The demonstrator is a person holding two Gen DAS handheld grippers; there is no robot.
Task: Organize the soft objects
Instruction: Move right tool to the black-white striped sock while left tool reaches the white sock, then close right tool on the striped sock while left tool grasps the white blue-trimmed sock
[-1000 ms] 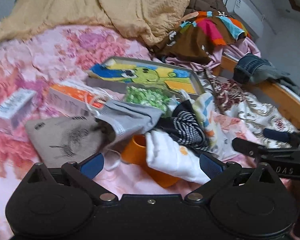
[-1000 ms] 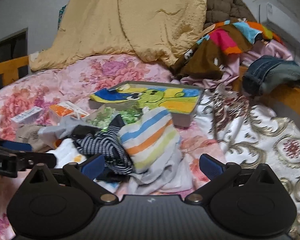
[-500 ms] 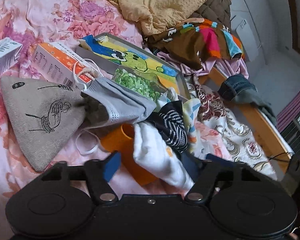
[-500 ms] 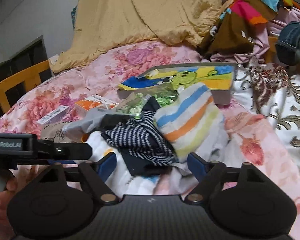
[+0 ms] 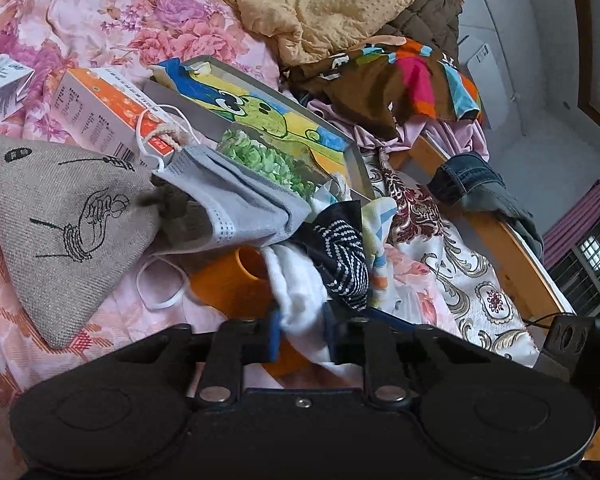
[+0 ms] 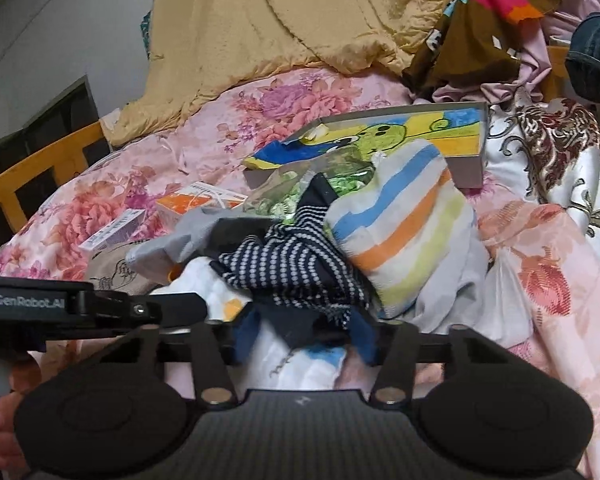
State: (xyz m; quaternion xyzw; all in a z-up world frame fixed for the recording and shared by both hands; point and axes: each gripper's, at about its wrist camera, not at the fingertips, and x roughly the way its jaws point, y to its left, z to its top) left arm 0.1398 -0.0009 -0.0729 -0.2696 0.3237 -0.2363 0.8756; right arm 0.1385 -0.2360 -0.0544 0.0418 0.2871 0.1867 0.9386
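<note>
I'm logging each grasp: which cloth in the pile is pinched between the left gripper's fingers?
The white cloth: the left gripper is shut on its lower end. The dark dotted cloth and the pastel-striped cloth lie beside it, outside those fingers.

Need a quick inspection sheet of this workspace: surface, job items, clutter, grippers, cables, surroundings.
Surface: floral bedsheet, rumpled.
Job's things: white cloth, navy dotted cloth, striped cloth and grey face mask heaped together.
Clutter: orange cup under the heap; orange box; linen pouch; cartoon tray.
Grippers: left hand-held gripper shut on the white cloth; right hand-held gripper closing around the navy dotted cloth, contact unclear.
Cables: thin black cable at the bed's edge.
Surroundings: yellow blanket, wooden bed rail.
</note>
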